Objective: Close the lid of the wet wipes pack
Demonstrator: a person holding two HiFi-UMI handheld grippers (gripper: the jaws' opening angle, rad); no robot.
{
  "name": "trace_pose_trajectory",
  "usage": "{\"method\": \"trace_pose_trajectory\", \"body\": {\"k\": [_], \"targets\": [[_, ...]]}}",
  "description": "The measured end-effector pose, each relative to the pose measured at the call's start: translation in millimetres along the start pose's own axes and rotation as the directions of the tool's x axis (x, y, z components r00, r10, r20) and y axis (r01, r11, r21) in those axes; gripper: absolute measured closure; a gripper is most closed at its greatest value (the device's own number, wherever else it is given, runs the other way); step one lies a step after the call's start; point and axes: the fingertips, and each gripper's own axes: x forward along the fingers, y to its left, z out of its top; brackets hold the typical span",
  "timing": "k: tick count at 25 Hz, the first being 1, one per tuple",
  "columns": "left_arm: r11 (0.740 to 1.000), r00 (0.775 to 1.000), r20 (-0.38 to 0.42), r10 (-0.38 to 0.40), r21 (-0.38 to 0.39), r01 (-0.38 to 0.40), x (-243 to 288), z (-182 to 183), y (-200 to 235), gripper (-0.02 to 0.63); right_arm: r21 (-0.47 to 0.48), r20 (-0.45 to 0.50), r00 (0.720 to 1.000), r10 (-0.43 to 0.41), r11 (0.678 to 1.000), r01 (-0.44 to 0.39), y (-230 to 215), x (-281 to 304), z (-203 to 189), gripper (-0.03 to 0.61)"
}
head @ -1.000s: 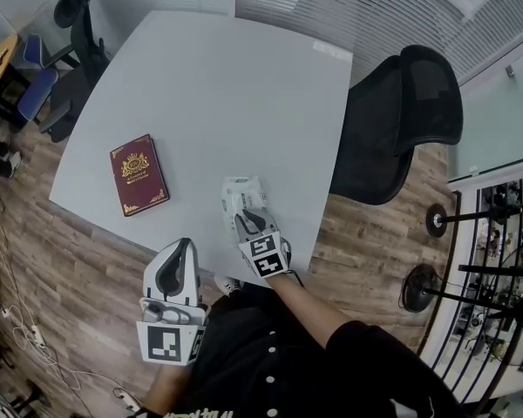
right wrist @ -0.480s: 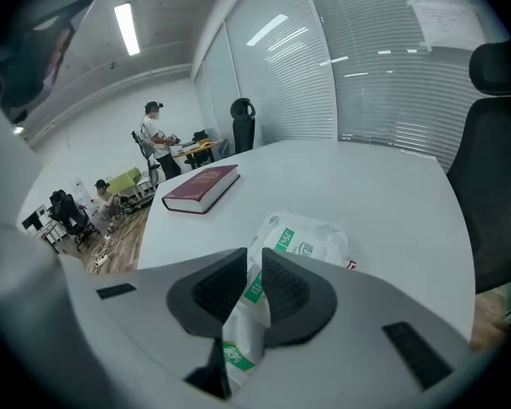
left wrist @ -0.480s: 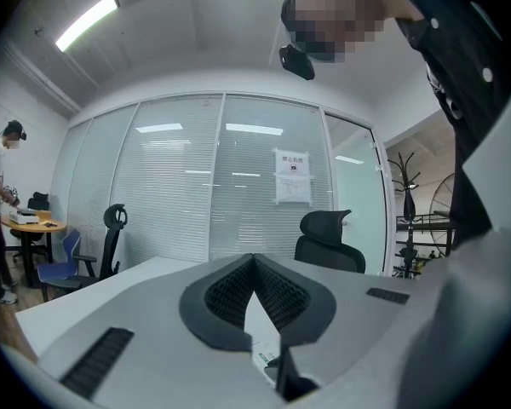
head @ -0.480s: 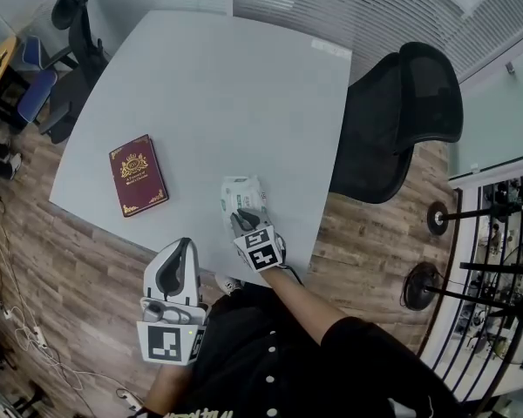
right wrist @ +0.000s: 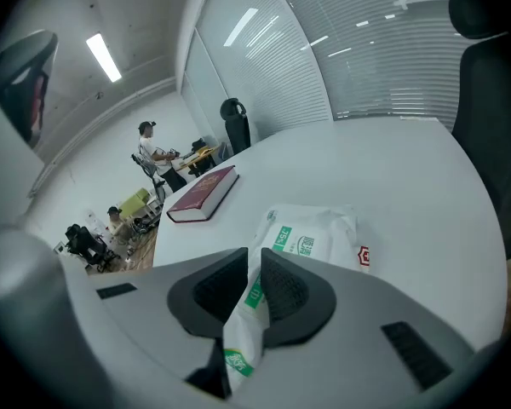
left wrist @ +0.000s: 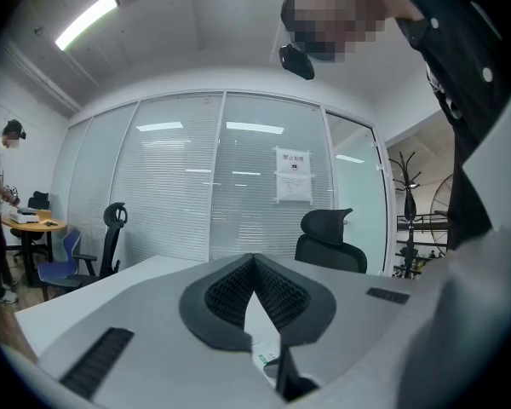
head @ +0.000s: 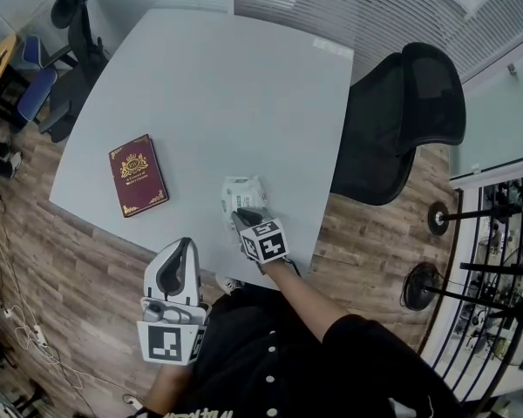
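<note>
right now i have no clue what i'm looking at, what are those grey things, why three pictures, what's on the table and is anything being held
There is no robot here. A person holds a hand-held tool with two jaws in each hand. The head view comes from a camera on the person's head, looking down at a grey table. The left and right gripper views come from cameras riding on each tool, looking along its jaws. On the table lie a red book and a wet wipes pack. The left gripper is held off the table's near edge, jaws together and empty. The right gripper tilts down over the pack. Its jaws have just been closing and seem to pinch part of the pack.
</note>
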Motion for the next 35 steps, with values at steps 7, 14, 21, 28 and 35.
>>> {"method": "trace_pose_trajectory", "body": {"k": [7,14,21,28,35], "targets": [[1.000,1.000,-0.001,-0.003,-0.001,0.003,3.9,1.8,-0.2,0.601,0.032,-0.047,0.999,-0.011,0.999,0.013,-9.4,2.4,1.0,0.548],[1.000,1.000,-0.006,0.007,-0.002,-0.007,4.8,0.3,6.4,0.601,-0.091,-0.105,0.993,-0.055,0.995,0.045,-7.4,8.7,-1.2,0.551],[1.000,1.000,-0.003,0.013,-0.004,-0.013,6.8,1.4,8.8,0.601,-0.149,-0.140,0.987,-0.078,0.987,0.057,-6.0,11.4,-1.7,0.551],[1.000,1.000,0.004,0.027,-0.003,-0.027,3.7,1.3,13.5,0.601,-0.157,-0.117,0.991,-0.058,0.987,0.039,-5.9,11.1,-1.0,0.551],[1.000,0.999,0.029,0.019,0.003,-0.019,6.1,9.1,12.5,0.601,-0.187,0.001,1.000,0.001,0.982,-0.001,-12.1,-24.7,16.8,0.549]]}}
